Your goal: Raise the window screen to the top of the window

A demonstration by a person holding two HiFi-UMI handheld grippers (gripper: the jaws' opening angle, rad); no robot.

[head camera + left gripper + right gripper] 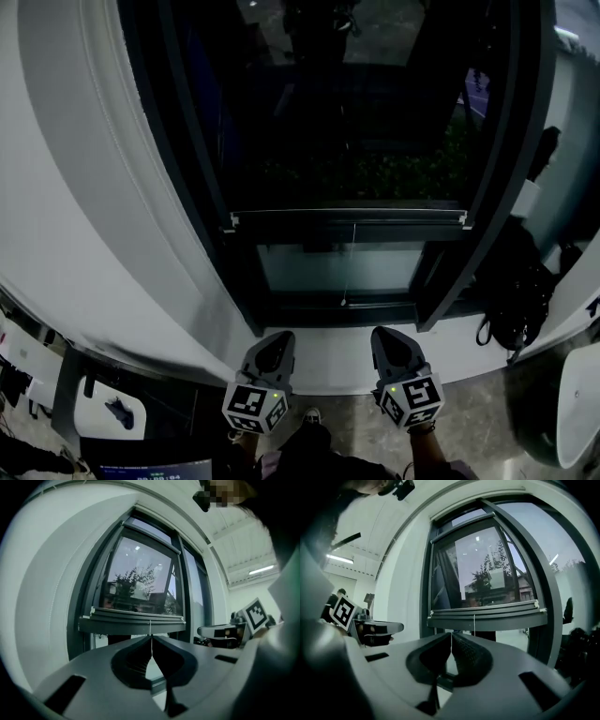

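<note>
We find the left gripper and right gripper both pinched together and empty, near the sill. The window screen sits low, with its pull cord dangling. A black bag stands to the right.

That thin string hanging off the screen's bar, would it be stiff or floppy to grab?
Likely floppy: the string is hair-thin and hangs straight from the bar. Probably light and prone to slip, being so fine.
</note>
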